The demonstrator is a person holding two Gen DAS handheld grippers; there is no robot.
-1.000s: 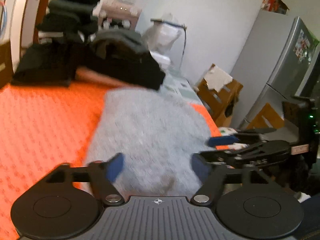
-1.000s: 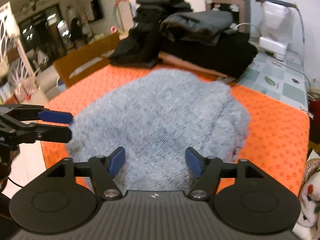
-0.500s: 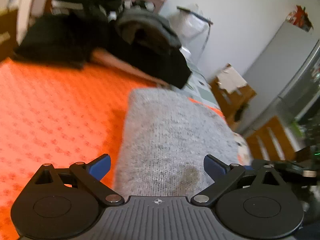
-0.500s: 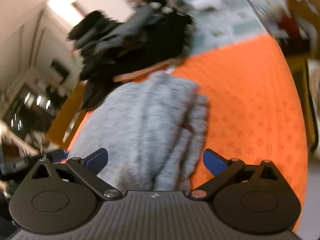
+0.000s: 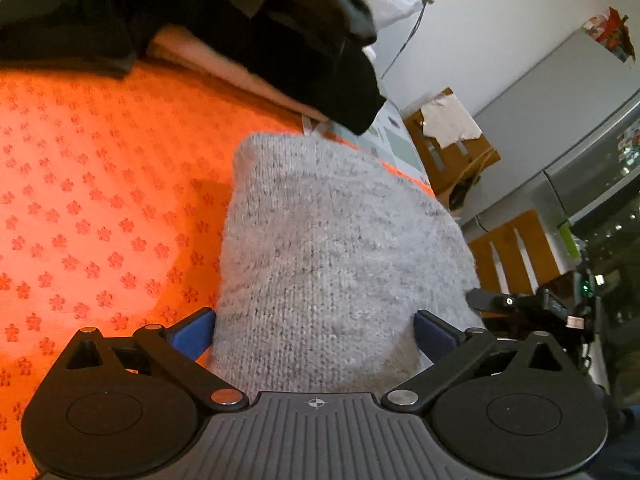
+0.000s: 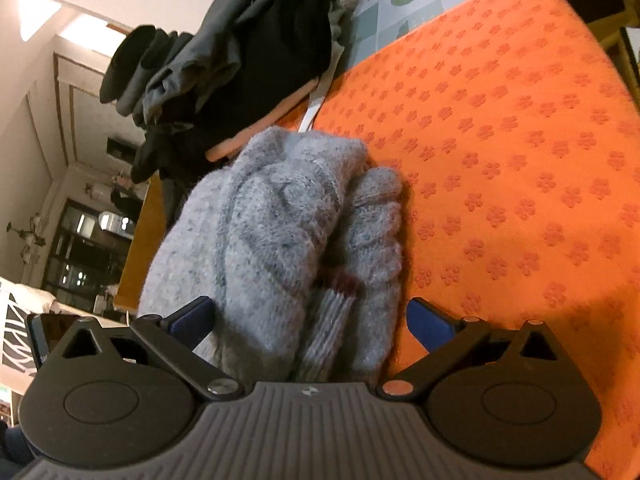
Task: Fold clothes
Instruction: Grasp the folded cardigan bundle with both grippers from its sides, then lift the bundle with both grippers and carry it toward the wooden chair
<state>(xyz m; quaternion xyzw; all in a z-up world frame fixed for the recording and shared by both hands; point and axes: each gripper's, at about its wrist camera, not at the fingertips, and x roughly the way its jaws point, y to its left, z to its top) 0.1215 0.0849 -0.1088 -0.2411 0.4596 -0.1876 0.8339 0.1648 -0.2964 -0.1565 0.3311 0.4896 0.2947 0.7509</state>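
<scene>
Orange flower-patterned cloth (image 5: 92, 200) covered the tabletop, and a folded grey sweater (image 5: 332, 248) lay on it near the front edge. Behind it sat a pile of dark clothes (image 6: 240, 64). Both the left gripper (image 5: 314, 330) and the right gripper (image 6: 310, 320) had their blue fingers (image 5: 196, 328) spread wide, one on either side of the sweater, not pinching it

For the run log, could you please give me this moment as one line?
stage: folded grey sweater on orange cloth | left gripper: open, straddling it | right gripper: open, straddling it
</scene>
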